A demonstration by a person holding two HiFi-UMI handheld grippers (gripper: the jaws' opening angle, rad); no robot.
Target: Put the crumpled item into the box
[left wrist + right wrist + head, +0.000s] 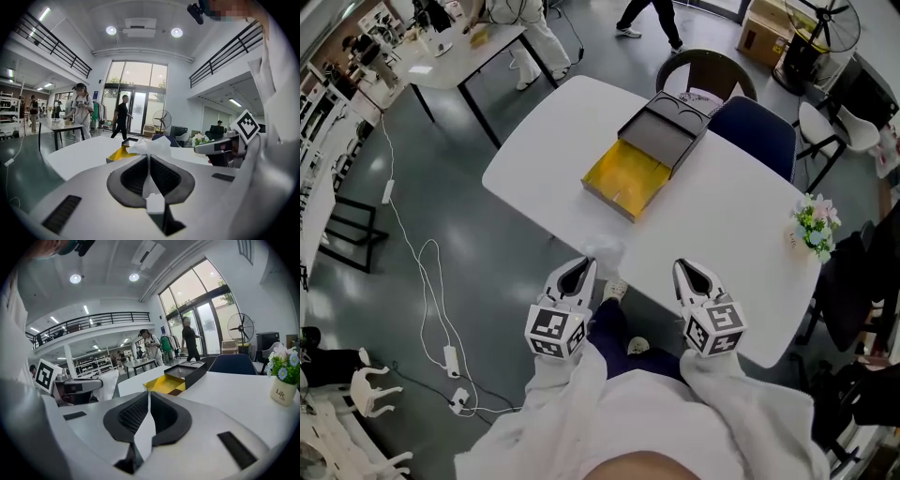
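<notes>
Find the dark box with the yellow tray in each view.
Head view: the dark box with the yellow tray sits upper centre on the white table.
Left gripper view: just left of centre, partly behind a crumpled white item.
Right gripper view: near centre, slightly right.
Shared landmark: the white pot of flowers, right of the box everywhere.

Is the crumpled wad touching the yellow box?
Apart. The head view shows a stretch of bare white table between the crumpled wad, near the table's front edge, and the yellow box.
</notes>
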